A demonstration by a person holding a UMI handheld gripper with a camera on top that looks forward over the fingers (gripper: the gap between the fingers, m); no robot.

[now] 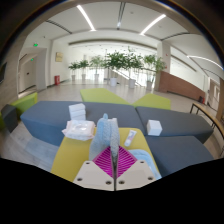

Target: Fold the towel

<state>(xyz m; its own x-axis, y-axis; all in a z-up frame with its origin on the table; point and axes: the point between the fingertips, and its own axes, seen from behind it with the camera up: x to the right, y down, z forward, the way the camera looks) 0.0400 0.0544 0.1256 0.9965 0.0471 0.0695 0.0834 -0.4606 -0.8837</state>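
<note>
A pale blue-grey towel point(105, 131) is pinched between my fingers and stands bunched just above the fingertips, over the yellow-green part of the table point(70, 155). My gripper point(111, 152) is shut on a fold of it. The magenta pads point(98, 160) meet almost edge to edge, with only the thin cloth between them. The lower part of the towel is hidden behind the fingers.
A crumpled white cloth point(78, 129) and a white box point(77, 110) lie to the left on the grey surface point(45, 118). To the right are another white box point(154, 127) and a small white item point(130, 137). Beyond is a bright hall with potted plants point(120, 62).
</note>
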